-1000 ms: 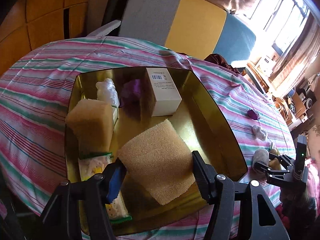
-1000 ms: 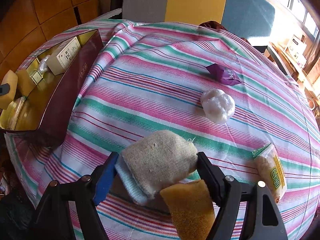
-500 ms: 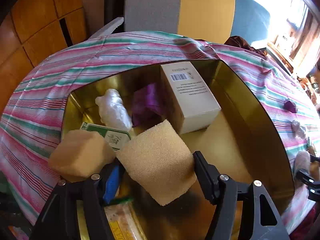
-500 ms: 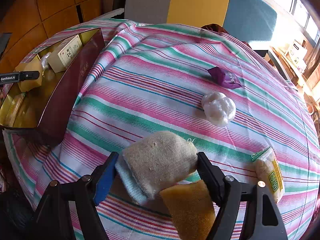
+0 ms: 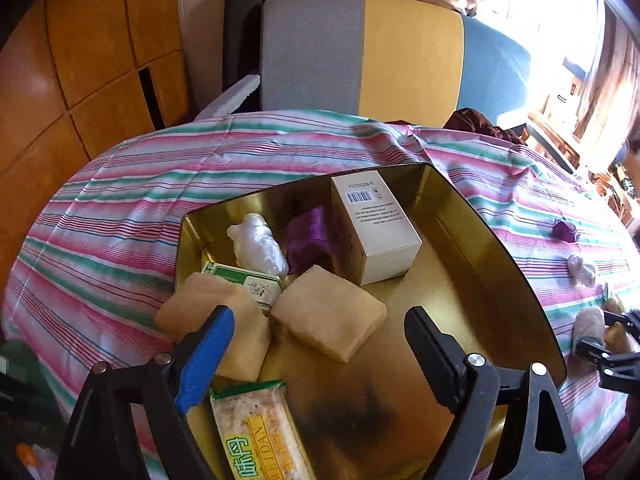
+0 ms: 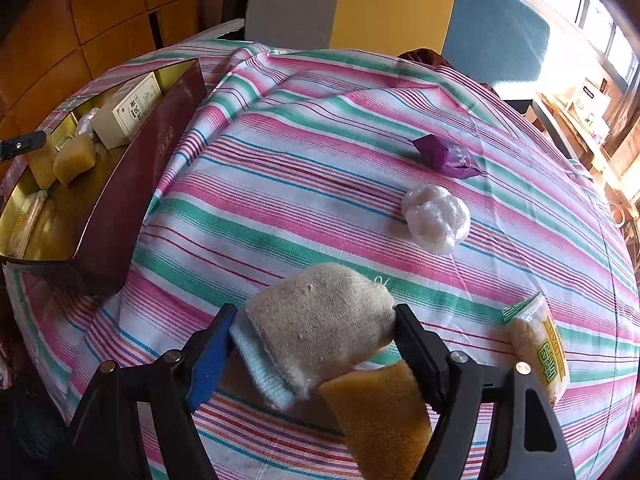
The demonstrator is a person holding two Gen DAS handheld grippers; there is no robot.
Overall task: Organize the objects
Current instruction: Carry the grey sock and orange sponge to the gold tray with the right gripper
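A gold-lined tray (image 5: 500, 248) with dark red outer walls (image 6: 132, 184) sits on the striped table. In it lie a tan sponge (image 5: 328, 316), a second sponge (image 5: 212, 312), a white box (image 5: 374, 224), a purple packet (image 5: 308, 236), a white wad (image 5: 258, 246), a green box (image 5: 244, 286) and a snack bar (image 5: 256, 432). My left gripper (image 5: 316, 356) is open above the tray, just behind the tan sponge. My right gripper (image 6: 312, 344) is shut on a beige knitted cloth (image 6: 320, 320), with a brown sponge (image 6: 380, 416) under it.
On the cloth to the right lie a purple packet (image 6: 448, 156), a white plastic wad (image 6: 436, 218) and a snack bar (image 6: 540, 348). A grey, yellow and blue chair (image 5: 380, 56) stands behind the table. Wooden panels (image 5: 80, 60) are at the left.
My left gripper has opened and let go of the tan sponge, which now lies in the tray, and has drawn back. The right gripper has kept still with the cloth.
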